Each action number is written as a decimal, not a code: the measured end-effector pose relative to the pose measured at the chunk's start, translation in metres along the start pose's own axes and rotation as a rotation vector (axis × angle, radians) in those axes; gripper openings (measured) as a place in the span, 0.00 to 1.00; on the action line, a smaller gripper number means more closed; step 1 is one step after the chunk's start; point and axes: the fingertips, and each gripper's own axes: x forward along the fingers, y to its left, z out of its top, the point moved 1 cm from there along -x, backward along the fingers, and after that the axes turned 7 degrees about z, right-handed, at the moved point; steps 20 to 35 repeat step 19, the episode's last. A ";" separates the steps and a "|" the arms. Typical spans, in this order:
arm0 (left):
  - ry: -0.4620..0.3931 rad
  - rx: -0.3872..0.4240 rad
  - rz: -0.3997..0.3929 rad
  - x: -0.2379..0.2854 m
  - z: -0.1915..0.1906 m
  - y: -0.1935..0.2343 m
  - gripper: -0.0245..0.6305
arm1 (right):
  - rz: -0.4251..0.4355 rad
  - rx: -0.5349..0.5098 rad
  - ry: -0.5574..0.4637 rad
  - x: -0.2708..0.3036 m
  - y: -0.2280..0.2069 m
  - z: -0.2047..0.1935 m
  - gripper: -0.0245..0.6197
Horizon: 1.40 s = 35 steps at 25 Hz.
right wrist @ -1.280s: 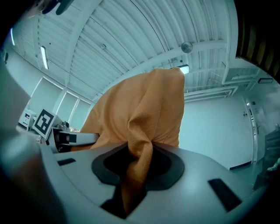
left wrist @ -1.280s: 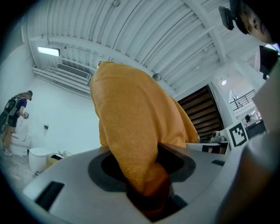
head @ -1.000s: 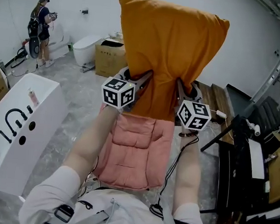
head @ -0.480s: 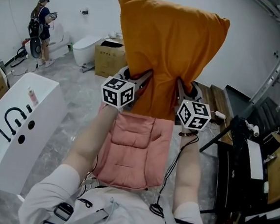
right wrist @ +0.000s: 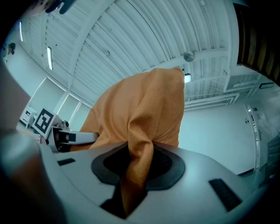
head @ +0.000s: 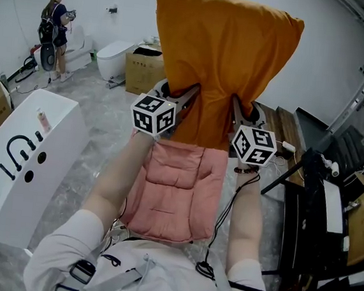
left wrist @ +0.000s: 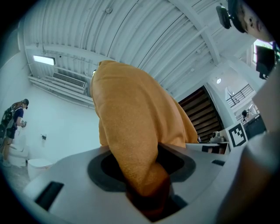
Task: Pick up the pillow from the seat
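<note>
An orange pillow [head: 222,56] hangs upright in the air, held up in front of me above the seat's pink cushion [head: 176,189]. My left gripper [head: 192,93] is shut on the pillow's lower left part, and my right gripper [head: 235,102] is shut on its lower right part. In the left gripper view the orange fabric [left wrist: 131,144] is bunched deep between the jaws. In the right gripper view a narrower fold of the pillow [right wrist: 140,148] runs down into the jaws. The pillow hides both sets of fingertips in the head view.
A white cabinet [head: 20,158] stands at my left. A black stand with cables [head: 321,200] is at my right. Behind the pillow are a cardboard box [head: 143,71] and a white toilet [head: 114,55]. A person [head: 55,33] stands far back left.
The pillow and both grippers sit slightly higher in the head view than a second ago; the grips are unchanged.
</note>
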 end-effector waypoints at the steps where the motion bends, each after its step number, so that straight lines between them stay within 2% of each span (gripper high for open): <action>1: -0.001 0.000 0.000 -0.001 0.001 0.002 0.37 | 0.001 -0.001 -0.001 0.001 0.001 0.000 0.21; 19: -0.012 0.013 -0.018 0.001 0.016 0.020 0.37 | -0.007 -0.013 -0.019 0.016 0.012 0.013 0.21; 35: -0.012 0.013 -0.018 0.001 0.016 0.020 0.37 | -0.007 -0.013 -0.019 0.016 0.012 0.013 0.21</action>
